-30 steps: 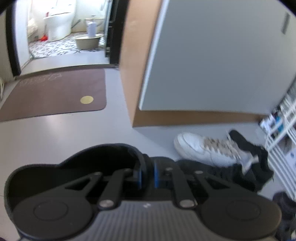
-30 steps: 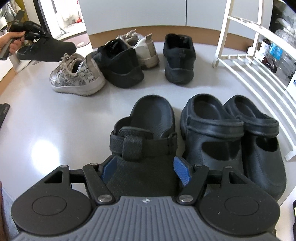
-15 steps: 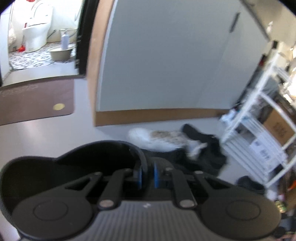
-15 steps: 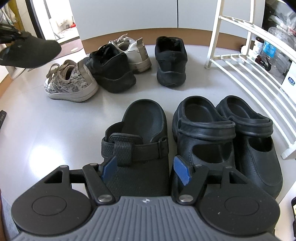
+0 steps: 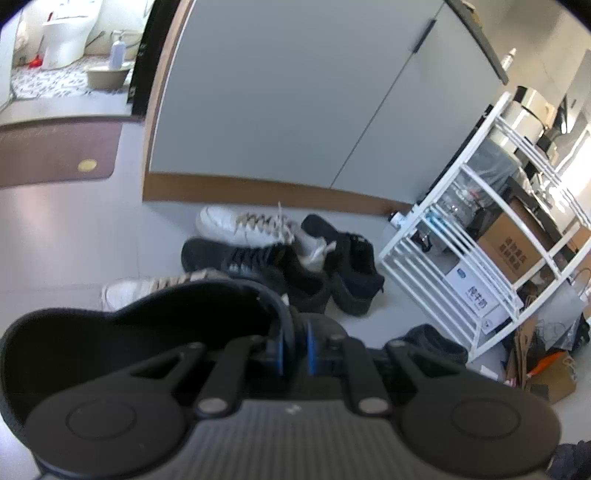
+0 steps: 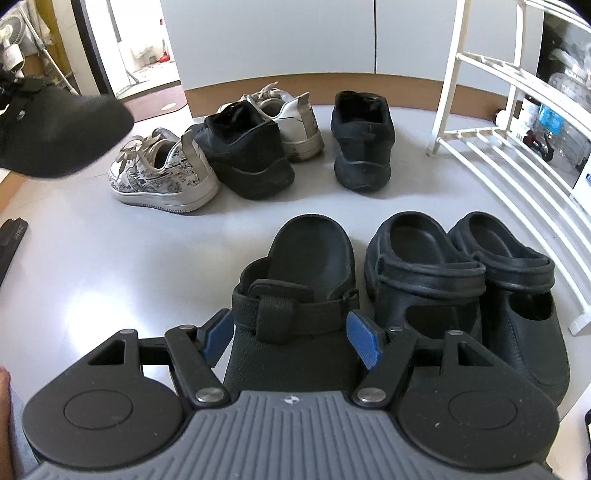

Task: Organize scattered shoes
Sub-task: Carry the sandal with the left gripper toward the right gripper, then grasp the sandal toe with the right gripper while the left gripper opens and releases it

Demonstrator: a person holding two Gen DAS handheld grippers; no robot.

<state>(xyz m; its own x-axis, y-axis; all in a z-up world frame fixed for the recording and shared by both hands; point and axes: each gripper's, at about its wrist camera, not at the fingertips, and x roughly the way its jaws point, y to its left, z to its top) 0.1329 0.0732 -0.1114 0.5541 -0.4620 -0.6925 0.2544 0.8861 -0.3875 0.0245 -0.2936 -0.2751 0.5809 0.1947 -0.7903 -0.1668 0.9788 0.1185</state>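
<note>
Shoes are the story here, spread over a pale grey floor. Left gripper has its jaws nearly closed, blue pads pinching the thin rim of a black slipper that fills the lower left of the left wrist view; that same slipper hangs in the air at the upper left of the right wrist view. Right gripper holds its jaws wide, one pad on either side of a strapped black slipper standing on the floor at lower centre; whether the pads press its sides I cannot tell. Just right of it sits a pair of black clogs, side by side. Up the frame, a patterned white sneaker, a black trainer, a white sneaker and another black trainer cluster near the grey cabinet.

On to storage: a white wire rack on the right of the left wrist view carries a brown cardboard box, a white box and clear bottles on its shelves. Its lowest shelf, in the right wrist view, shows bare rods.
</note>
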